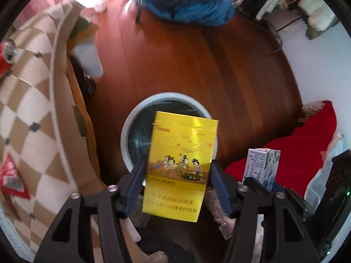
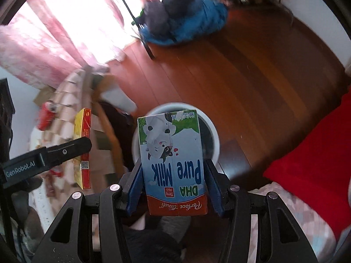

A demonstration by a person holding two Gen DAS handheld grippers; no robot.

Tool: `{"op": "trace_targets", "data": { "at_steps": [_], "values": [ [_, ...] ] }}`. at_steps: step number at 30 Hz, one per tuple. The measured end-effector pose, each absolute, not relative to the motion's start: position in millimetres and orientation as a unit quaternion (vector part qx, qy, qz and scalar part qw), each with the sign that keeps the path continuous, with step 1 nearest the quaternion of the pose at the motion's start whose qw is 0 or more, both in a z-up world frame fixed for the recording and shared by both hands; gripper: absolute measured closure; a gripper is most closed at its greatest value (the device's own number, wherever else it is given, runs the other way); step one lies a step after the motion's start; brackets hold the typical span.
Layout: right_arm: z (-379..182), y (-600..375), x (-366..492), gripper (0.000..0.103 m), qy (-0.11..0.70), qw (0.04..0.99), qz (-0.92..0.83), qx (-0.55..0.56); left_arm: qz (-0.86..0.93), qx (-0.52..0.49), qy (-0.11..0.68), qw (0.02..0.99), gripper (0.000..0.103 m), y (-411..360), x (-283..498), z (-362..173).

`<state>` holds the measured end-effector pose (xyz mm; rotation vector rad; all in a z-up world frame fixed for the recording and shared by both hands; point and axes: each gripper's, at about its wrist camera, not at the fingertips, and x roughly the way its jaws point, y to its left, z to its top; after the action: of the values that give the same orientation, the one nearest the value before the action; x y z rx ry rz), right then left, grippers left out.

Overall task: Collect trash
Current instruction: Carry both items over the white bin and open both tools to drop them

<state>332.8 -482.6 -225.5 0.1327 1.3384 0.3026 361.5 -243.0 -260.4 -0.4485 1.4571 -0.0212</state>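
The left gripper [image 1: 177, 186] stands wide, its blue pads just clear of the yellow cigarette pack [image 1: 182, 164] between them; whether either pad touches it is unclear. The pack hangs over the round white bin [image 1: 131, 118] on the wooden floor [image 1: 197, 61]. The right gripper [image 2: 173, 186] clamps an upside-down milk carton [image 2: 173, 162] above the same bin [image 2: 214, 135]. A red cloth [image 2: 318, 149] lies to the right, a checked cloth [image 1: 28, 109] to the left.
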Motion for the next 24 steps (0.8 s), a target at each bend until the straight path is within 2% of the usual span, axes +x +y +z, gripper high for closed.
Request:
{"op": "trace_targets", "data": {
  "at_steps": [1, 2, 7, 9, 10, 16, 24],
  "values": [
    [-239.2, -482.6, 341.3, 0.048, 0.625, 0.765, 0.139, 0.064, -0.005, -0.204, 0.664, 0.719, 0.016, -243.1, 363.4, -264.8],
    [-253.4, -482.4, 346.4, 0.048, 0.633, 0.759, 0.136, 0.062, 0.003, -0.200, 0.667, 0.718, 0.012, -242.4, 364.5, -268.4],
    [-303.1, -482.4, 364.2, 0.044, 0.660, 0.733, 0.144, 0.082, 0.039, -0.151, 0.665, 0.730, 0.009, -244.4, 356.3, -265.5],
    [-314.5, -480.4, 365.7, 0.011, 0.668, 0.725, 0.147, 0.085, 0.057, -0.123, 0.661, 0.738, 0.009, -243.3, 353.6, -263.3],
    [-320.9, -478.8, 366.1, 0.007, 0.671, 0.721, 0.146, 0.085, 0.067, -0.106, 0.661, 0.740, 0.009, -244.7, 351.2, -263.6],
    [-339.5, -480.1, 360.4, 0.002, 0.693, 0.710, 0.113, 0.042, 0.090, -0.059, 0.663, 0.741, 0.009, -250.2, 328.1, -261.3],
    [-321.5, -479.4, 345.2, 0.002, 0.682, 0.726, 0.088, -0.007, 0.091, -0.050, 0.651, 0.752, 0.009, -256.7, 314.1, -243.2]
  ]
}}
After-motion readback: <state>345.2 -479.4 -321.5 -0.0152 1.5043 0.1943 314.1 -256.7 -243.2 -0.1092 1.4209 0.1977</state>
